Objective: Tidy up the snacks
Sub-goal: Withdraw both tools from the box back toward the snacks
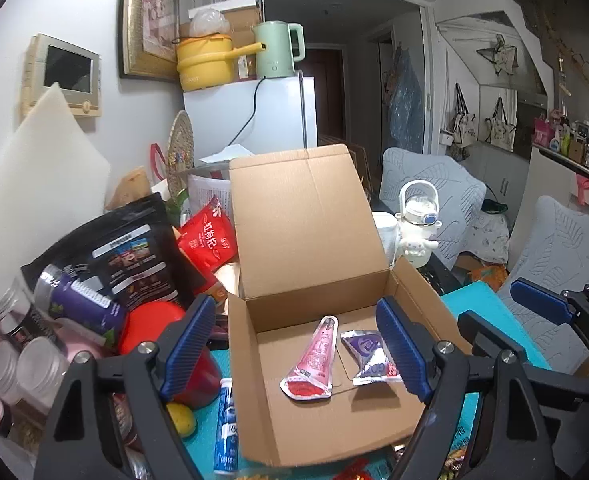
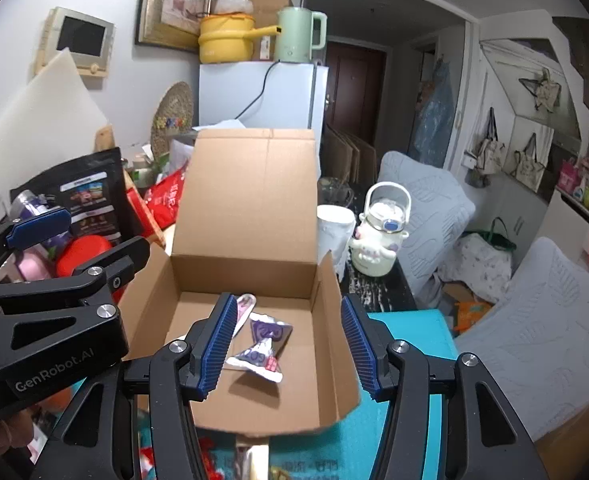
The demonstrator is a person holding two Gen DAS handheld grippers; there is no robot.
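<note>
An open cardboard box [image 1: 314,432] stands on the teal table with its lid up; it also shows in the right wrist view [image 2: 246,192]. Inside lie a pink snack pouch [image 1: 314,360] and a purple-and-white snack packet [image 1: 368,356], the latter also in the right wrist view [image 2: 260,344]. My left gripper [image 1: 294,344] is open and empty above the box's front. My right gripper [image 2: 286,344] is open and empty over the box, above the purple packet. More wrapped snacks [image 2: 250,460] lie at the table's front edge.
Left of the box stands a pile: a black pouch [image 1: 130,256], a red bag [image 1: 210,236], jars [image 1: 34,364], a red lid [image 1: 150,328], a blue tube [image 1: 226,428]. A white mug [image 2: 334,228] and a white character bottle [image 2: 382,232] stand right of the box. Grey cushioned chairs [image 2: 534,320] are at right.
</note>
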